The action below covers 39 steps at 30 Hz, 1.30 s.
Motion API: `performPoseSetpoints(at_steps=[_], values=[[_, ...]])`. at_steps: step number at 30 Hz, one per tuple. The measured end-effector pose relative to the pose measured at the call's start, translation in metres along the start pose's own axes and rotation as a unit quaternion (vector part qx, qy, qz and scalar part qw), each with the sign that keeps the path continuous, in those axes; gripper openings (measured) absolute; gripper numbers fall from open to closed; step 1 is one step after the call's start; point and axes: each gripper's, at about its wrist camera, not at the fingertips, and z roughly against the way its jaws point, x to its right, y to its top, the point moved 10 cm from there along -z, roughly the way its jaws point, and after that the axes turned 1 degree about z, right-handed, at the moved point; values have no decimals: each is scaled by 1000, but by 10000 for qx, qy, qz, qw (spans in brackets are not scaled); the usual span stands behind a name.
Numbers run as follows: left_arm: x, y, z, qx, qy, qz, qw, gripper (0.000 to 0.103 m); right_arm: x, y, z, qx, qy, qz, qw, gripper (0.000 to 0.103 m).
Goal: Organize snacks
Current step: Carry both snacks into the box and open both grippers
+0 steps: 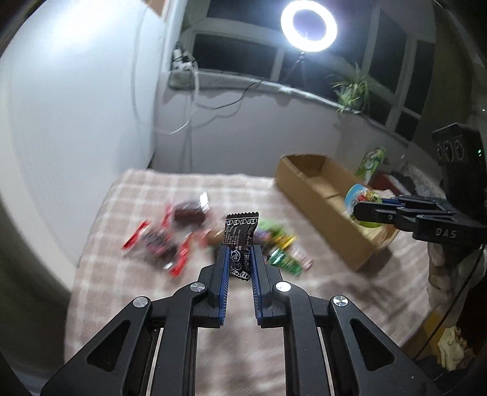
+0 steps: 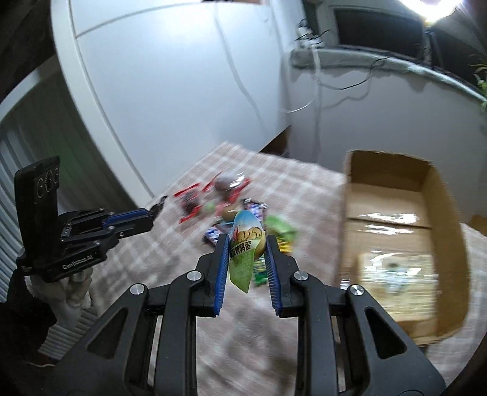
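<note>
My left gripper (image 1: 239,252) is shut on a black snack packet (image 1: 240,234) with white print, held above the checked cloth. My right gripper (image 2: 247,243) is shut on a green and blue egg-snack pouch (image 2: 245,240). In the left wrist view that right gripper (image 1: 357,210) reaches in from the right, over the open cardboard box (image 1: 307,179), with the pouch (image 1: 357,192) at its tip. A blurred pile of red, dark and green snacks (image 1: 182,237) lies on the cloth below. From the right wrist view the left gripper (image 2: 152,214) shows at the left, and the pile (image 2: 225,198) sits ahead.
The cardboard box (image 2: 438,243) stands at the right with a packet lying inside. A checked cloth (image 1: 152,189) covers the surface. White walls, a windowsill with cables, a plant (image 1: 353,88) and a ring light (image 1: 309,26) are behind. A gloved hand (image 2: 73,292) holds the left gripper.
</note>
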Motion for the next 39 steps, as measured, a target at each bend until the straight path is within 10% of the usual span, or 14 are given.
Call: performPoseSetpoints(at_steps=[17,39], values=[[103,62,-61,182,-700,-282,9970,12,121,8,35,180,-707,-624,9954,24],[159,62,-127,-308,-715,-674,9947,23,191,-7,14,-95,-993,-1135,9885,27]])
